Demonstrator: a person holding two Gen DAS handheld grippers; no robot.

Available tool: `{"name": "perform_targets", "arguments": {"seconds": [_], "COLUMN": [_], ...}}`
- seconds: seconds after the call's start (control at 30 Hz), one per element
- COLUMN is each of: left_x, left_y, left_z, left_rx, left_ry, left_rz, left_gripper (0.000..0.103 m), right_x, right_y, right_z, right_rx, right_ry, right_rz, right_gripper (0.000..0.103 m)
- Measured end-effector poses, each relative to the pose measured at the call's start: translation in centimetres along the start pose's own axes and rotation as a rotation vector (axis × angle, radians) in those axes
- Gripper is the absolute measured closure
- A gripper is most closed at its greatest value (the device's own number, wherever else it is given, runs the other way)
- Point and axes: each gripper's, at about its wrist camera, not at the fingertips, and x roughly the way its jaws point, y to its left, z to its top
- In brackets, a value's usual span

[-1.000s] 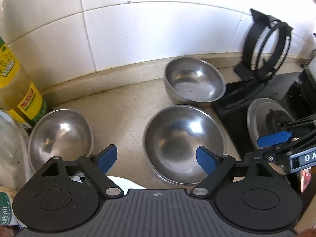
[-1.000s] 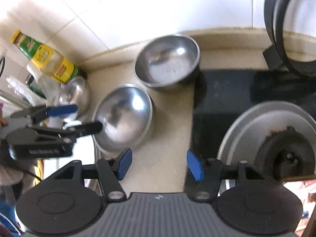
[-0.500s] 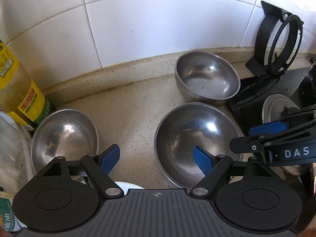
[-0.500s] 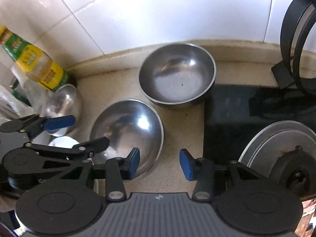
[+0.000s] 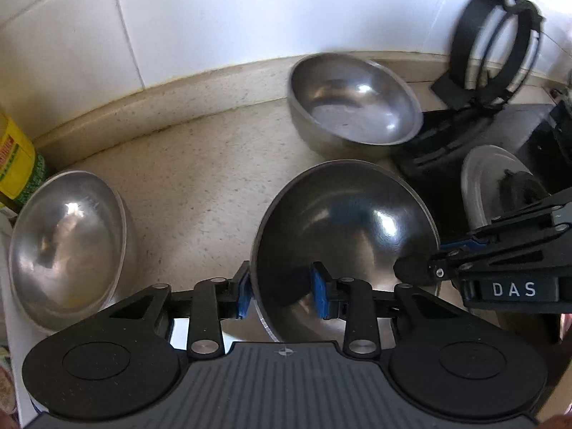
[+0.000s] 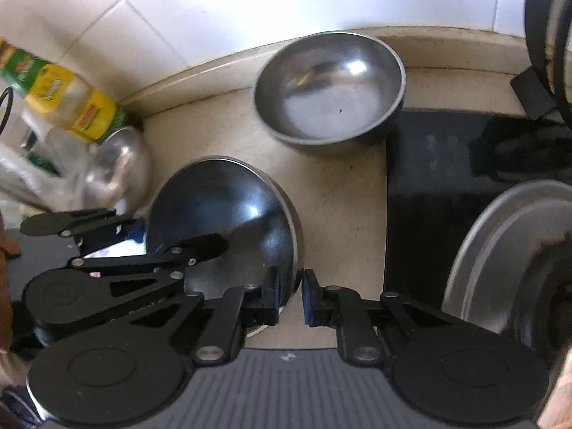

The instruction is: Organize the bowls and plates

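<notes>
Two grippers pinch one big steel bowl [image 5: 343,236] at the near edge of the counter [image 5: 200,175]: the left gripper [image 5: 282,295] clamps its left rim, the right gripper [image 6: 289,295] its right rim. It looks tipped, mouth facing up and toward the near side; being round, it has no long axis. I'd judge the lift is starting; next it needs a level carry toward the far bowl [image 5: 354,111].

Bare counter [image 5: 200,178] lies open between the left bowl [image 5: 68,246] and the middle bowl [image 5: 343,236], running to the back edge. The rear bowl [image 5: 352,107] sits near the middle one, leaving a narrow gap. At the right edge the black stove [image 6: 439,178] and, apparently, a burner [image 6: 507,250] block passage.
</notes>
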Motion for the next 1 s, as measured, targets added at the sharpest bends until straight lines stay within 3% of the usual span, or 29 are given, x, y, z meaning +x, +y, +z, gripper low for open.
{"name": "perform_targets", "arguments": {"seconds": [0.1, 0.3, 0.57, 0.63, 0.73, 1.0], "left_x": [-1.6, -3.0, -1.1, -1.3, -2.2, -5.5], "left_y": [-1.5, -2.8, -2.1, -2.1, -2.0, -1.6], "left_z": [-0.3, -1.6, -2.1, -2.3, -2.4, -2.7], "left_rx": [0.049, 0.091, 0.061, 0.072, 0.08, 0.064], "left_ry": [-0.024, 0.003, 0.057, 0.029, -0.023, -0.132], "left_rz": [-0.015, -0.05, -0.042, 0.004, 0.041, 0.117], "left_gripper": [0.054, 0.054, 0.056, 0.053, 0.036, 0.025], "right_x": [-1.5, -2.9, -0.3, -0.3, -1.0, -3.8], "right_y": [0.3, -0.4, -0.8, -0.9, -0.8, -0.3], "right_z": [-1.0, -2.6, -3.6, -3.4, -3.0, -3.4], "right_rx": [-0.019, 0.004, 0.034, 0.026, 0.005, -0.04], "right_ry": [0.016, 0.056, 0.101, 0.083, 0.046, -0.034], "right_rz": [-0.012, 0.02, 0.019, 0.012, -0.014, -0.064], "right_gripper": [0.068, 0.068, 0.066, 0.064, 0.064, 0.06]}}
